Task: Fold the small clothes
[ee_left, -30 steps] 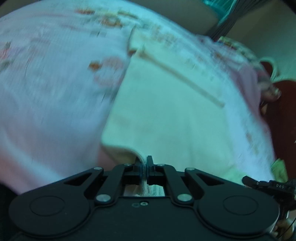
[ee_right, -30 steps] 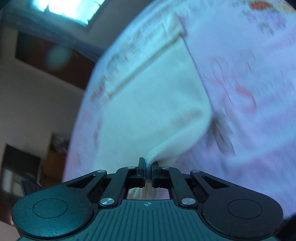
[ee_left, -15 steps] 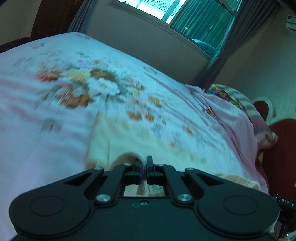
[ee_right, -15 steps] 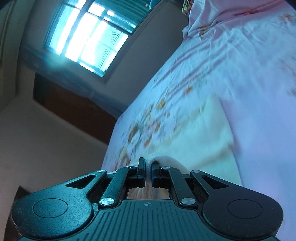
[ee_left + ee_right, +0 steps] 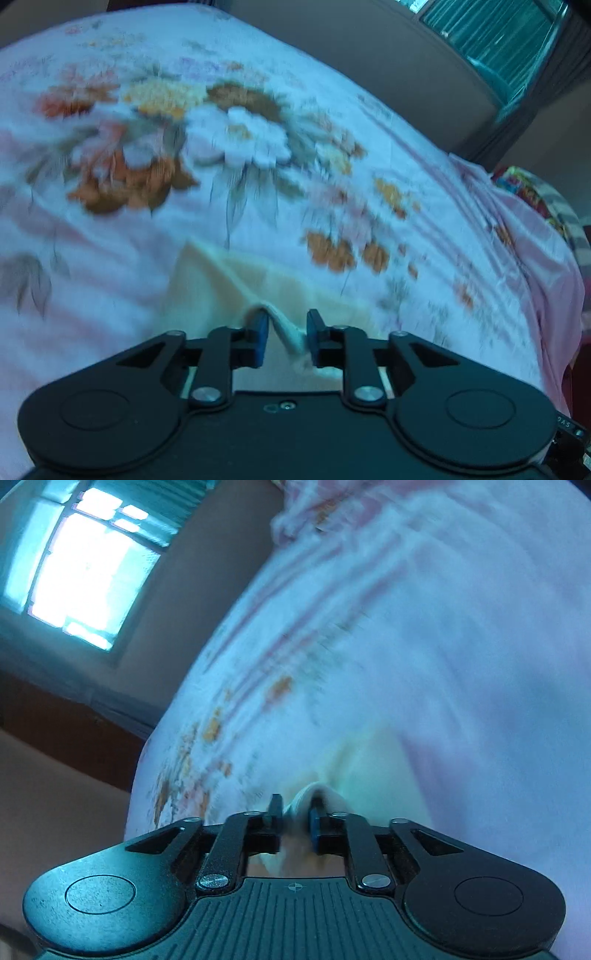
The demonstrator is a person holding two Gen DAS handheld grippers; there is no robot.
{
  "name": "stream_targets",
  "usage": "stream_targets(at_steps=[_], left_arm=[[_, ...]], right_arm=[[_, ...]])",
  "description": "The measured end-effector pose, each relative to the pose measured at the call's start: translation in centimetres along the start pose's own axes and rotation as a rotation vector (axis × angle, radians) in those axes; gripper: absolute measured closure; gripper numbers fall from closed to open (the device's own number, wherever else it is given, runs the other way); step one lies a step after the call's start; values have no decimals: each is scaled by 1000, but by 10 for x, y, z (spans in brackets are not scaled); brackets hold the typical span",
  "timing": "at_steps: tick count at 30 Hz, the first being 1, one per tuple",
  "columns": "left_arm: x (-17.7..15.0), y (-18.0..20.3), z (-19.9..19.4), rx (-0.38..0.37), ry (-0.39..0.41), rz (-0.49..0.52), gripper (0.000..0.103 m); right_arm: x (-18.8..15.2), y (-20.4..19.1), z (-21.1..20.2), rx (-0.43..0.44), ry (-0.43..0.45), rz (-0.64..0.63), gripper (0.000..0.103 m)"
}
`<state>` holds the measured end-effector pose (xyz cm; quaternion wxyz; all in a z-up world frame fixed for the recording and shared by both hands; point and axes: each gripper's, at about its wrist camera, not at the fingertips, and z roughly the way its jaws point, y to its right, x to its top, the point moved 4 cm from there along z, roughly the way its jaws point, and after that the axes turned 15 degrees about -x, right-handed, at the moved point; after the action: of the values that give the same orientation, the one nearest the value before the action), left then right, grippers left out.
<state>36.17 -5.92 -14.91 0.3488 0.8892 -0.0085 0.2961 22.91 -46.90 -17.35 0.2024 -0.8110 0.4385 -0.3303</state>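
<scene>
A small cream cloth (image 5: 221, 284) lies folded on the pink floral bed sheet (image 5: 240, 140). My left gripper (image 5: 284, 332) is low over its near edge with the jaws parted; a ridge of the cloth stands loose between the fingers. In the right wrist view the same cream cloth (image 5: 373, 771) lies just ahead. My right gripper (image 5: 295, 808) has its jaws slightly apart with a fold of the cloth between them; the picture is blurred.
A window (image 5: 85, 565) with teal curtains is behind the bed. A dark wooden headboard (image 5: 62, 731) runs along the wall. A colourful pillow (image 5: 535, 195) lies at the bed's right edge. The sheet stretches far beyond the cloth.
Both grippers carried the cloth's edge forward and down onto the bed. Both were shut on the cloth; now the left jaws have opened and the right jaws have parted a little.
</scene>
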Motion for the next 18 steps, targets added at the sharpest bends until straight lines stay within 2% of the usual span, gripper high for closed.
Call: stream_targets(at_steps=[1,3,5,7,9,11,15,18], left_arm=[[6,3,-4,4,16,23,83],[12,7,-14,26,38,63,76],[11,7,-25,38,35,86,74],[4,2,-35,61,16,115,74],[-12,-6,-46,101,-20,154,72],[-34,-15,-61,110,-51,190,72],[-71,-29,-92,92,-91,184,72],[-93,-36,-109,91,-100,167,68]], right_arm=[[3,-3,-2,3,2,-4,74],[8,-6,-11,-20,37,-16,45],[10,0,-23,-48,60,-20,33],[3,3,-40,-61,67,-75,33],[-13,1,-60,-110,88,-231,33],[-32,8,-74,-148,69,-320,33],[-72,35,-92,-222,19,-395,33],[-101,50,-106,-205,-28,-390,33]])
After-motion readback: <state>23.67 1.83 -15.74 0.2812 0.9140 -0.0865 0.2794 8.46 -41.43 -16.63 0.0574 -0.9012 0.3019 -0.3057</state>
